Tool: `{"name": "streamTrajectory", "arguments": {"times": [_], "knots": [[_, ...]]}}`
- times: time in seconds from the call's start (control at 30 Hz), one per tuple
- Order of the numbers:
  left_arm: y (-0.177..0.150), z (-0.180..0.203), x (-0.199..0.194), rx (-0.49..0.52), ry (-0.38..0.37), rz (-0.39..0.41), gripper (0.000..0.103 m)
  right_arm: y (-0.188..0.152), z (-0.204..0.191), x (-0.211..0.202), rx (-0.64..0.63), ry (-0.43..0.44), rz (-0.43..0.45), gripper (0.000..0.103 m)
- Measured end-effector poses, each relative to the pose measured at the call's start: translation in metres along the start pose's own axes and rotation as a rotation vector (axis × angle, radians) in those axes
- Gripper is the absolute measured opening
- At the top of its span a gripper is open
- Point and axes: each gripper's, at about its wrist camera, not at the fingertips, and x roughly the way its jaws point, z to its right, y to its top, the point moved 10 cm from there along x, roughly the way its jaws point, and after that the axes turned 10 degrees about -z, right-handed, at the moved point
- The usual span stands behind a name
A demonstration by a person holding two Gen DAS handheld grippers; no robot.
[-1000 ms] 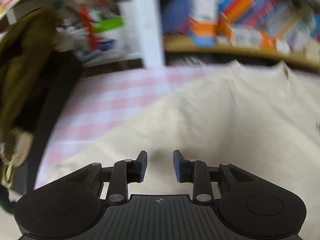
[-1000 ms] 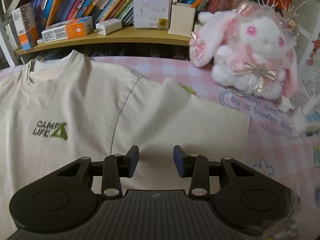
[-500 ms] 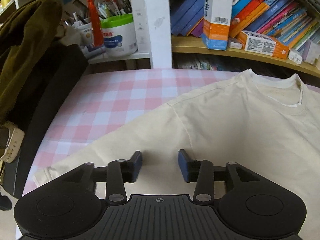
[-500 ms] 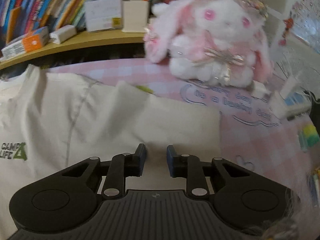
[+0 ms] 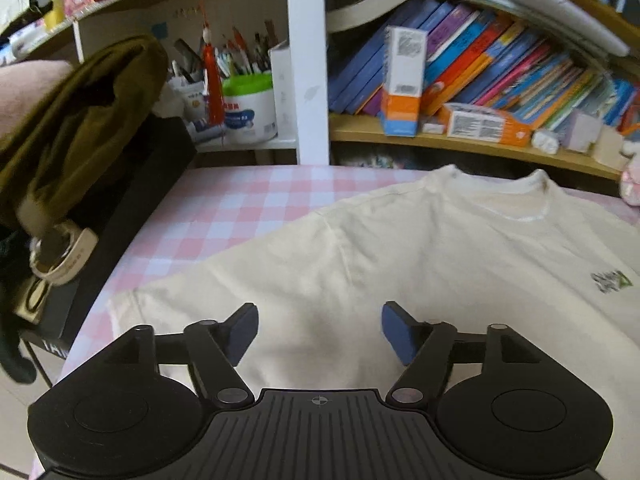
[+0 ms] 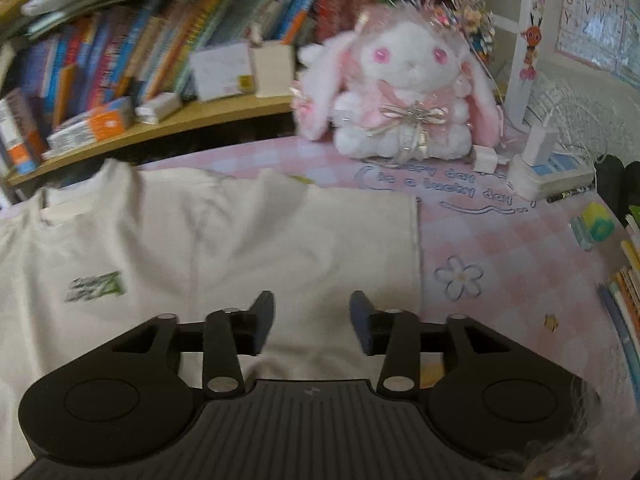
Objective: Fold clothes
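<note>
left tool [image 5: 318, 330] spread wide over cream shirt [image 5: 420, 256], right tool [image 6: 312, 318] spread, both empty

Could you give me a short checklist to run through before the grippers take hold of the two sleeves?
1. Left gripper open, nothing held: ok.
2. Right gripper open, nothing held: ok.
3. T-shirt spread flat, front up: ok.
4. Left sleeve cuff visible and unobstructed: ok.
5. Right sleeve clear of the plush rabbit: ok.
6. Hem lying flat: cannot tell, out of view.
</note>
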Motion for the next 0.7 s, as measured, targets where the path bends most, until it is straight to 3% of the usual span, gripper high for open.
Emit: {"name": "streamTrajectory", "arguments": {"times": [0.17, 0.33, 0.7], "knots": [[-0.038, 0.011, -0.037, -0.017, -0.007, 0.008, 0.085, -0.035, -0.03, -0.031, -0.047, -0.019, 0.042, 0.083], [-0.082, 0.018, -0.071, -0.044, -0.026, -0.001, 0.089, -0.083, -0.054, -0.066, -0.056, -0.036, 0.069, 0.098], [-0.155, 0.04, -0.13, 0.024, -0.052, 0.007, 0.093, -0.192, -0.095, -0.137, -0.035, -0.018, 0.119, 0.102]]}}
